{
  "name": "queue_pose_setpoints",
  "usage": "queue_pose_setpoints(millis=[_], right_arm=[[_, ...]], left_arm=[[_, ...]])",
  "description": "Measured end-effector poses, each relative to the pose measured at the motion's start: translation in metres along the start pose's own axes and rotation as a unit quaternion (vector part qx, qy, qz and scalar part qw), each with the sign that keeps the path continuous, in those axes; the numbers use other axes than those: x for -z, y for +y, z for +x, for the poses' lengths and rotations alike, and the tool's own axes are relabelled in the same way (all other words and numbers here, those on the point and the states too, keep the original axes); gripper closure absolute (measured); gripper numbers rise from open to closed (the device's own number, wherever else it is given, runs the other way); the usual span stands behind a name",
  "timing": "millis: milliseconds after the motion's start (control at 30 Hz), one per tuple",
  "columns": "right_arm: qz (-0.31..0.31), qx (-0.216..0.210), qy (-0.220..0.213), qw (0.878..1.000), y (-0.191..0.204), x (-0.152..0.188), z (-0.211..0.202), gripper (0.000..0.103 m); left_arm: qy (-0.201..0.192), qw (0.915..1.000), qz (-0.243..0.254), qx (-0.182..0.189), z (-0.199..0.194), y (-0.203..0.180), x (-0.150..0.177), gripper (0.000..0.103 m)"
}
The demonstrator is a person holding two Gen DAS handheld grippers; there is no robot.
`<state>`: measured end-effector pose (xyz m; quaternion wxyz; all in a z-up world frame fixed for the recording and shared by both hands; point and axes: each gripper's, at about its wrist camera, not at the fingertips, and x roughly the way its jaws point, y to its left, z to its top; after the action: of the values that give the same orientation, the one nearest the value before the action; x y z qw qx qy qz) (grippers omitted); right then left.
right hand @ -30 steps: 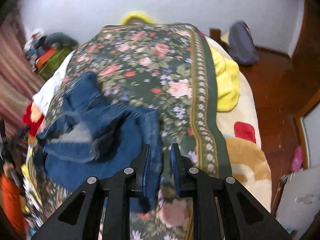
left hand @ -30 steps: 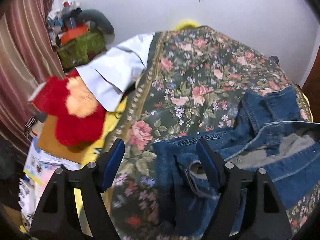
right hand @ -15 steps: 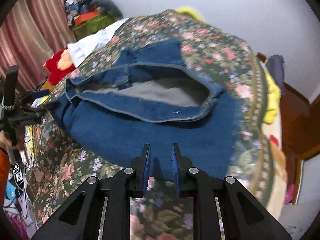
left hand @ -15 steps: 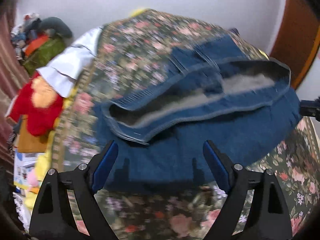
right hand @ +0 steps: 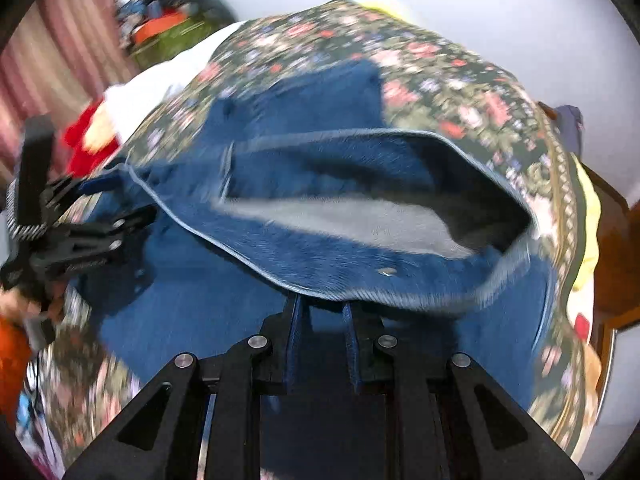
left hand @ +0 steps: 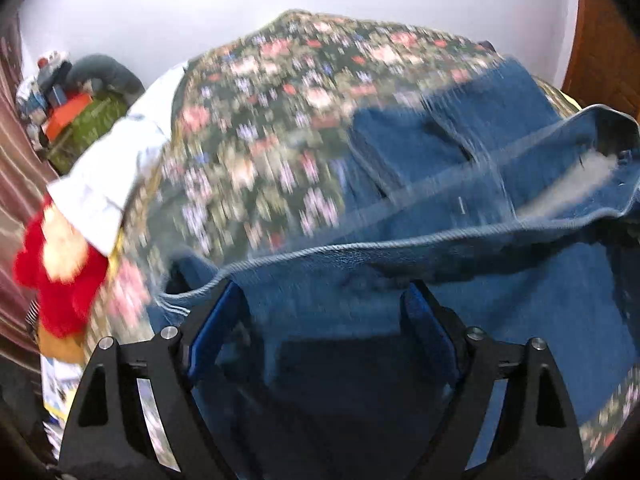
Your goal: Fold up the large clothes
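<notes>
Your left tongs [left hand: 324, 316] are standing wide over the denim jacket's [left hand: 460, 292] hem, having let it go, while your right tongs [right hand: 320, 312] are nearly closed, pinching the hem edge. A second ago the jacket was lying bunched; now it's spreading across the floral bedspread [left hand: 280, 128], ready for folding. It's lying open, grey lining [right hand: 340, 220] showing, collar gaping.

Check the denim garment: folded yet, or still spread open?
Not folded. The denim garment lies spread over the floral bedspread, its opening gaping so the grey lining shows. No neat fold is visible.
</notes>
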<state>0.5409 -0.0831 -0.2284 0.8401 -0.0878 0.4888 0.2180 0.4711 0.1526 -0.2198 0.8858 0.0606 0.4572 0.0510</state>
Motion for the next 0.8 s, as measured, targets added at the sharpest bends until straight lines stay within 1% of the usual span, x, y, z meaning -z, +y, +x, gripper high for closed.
queue_pose_setpoints(millis=[67, 100, 167, 233, 267, 333, 433, 467, 533, 633, 733, 800], right_arm=[[0.02, 0.008, -0.015, 1.0, -0.011, -0.018, 0.004, 0.087], [0.036, 0.008, -0.016, 0.999, -0.019, -0.027, 0.008, 0.087], [0.064, 0.003, -0.015, 0.998, -0.03, -0.038, 0.012, 0.087], [0.079, 0.003, -0.029, 0.996, -0.034, -0.041, 0.003, 0.087], [0.082, -0.002, -0.04, 0.996, -0.034, -0.041, -0.004, 0.087], [0.077, -0.018, -0.07, 0.994, -0.032, -0.036, -0.024, 0.087], [0.057, -0.037, -0.081, 0.994, -0.021, -0.027, -0.044, 0.087], [0.047, -0.041, -0.079, 0.995, -0.015, -0.023, -0.047, 0.087], [0.021, -0.042, -0.07, 0.996, -0.004, -0.015, -0.048, 0.087], [-0.025, -0.027, -0.05, 0.998, 0.016, 0.004, -0.041, 0.087], [-0.063, -0.008, -0.017, 0.998, 0.029, 0.025, -0.02, 0.087], [-0.087, 0.023, 0.011, 0.996, 0.037, 0.036, -0.002, 0.087]], left_arm=[[-0.012, 0.9998, -0.003, -0.016, 0.001, 0.005, -0.016, 0.017], [-0.015, 0.9994, -0.008, -0.032, 0.004, 0.009, -0.023, 0.017], [-0.007, 0.9983, -0.018, -0.055, 0.014, 0.021, -0.036, 0.017], [0.004, 0.9969, -0.037, -0.069, 0.016, 0.037, -0.042, 0.017], [0.003, 0.9967, -0.045, -0.067, 0.012, 0.045, -0.042, 0.017], [-0.016, 0.9963, -0.07, -0.046, -0.003, 0.064, -0.04, 0.017], [-0.028, 0.995, -0.095, -0.017, -0.026, 0.086, -0.033, 0.017], [-0.024, 0.9949, -0.098, -0.005, -0.033, 0.093, -0.026, 0.017], [-0.017, 0.9955, -0.093, 0.008, -0.043, 0.094, -0.013, 0.017], [0.007, 0.998, -0.06, 0.017, -0.045, 0.085, 0.013, 0.017], [0.04, 0.9988, -0.029, 0.006, -0.03, 0.075, 0.04, 0.017], [0.061, 0.9979, -0.013, -0.015, -0.014, 0.069, 0.05, 0.017]])
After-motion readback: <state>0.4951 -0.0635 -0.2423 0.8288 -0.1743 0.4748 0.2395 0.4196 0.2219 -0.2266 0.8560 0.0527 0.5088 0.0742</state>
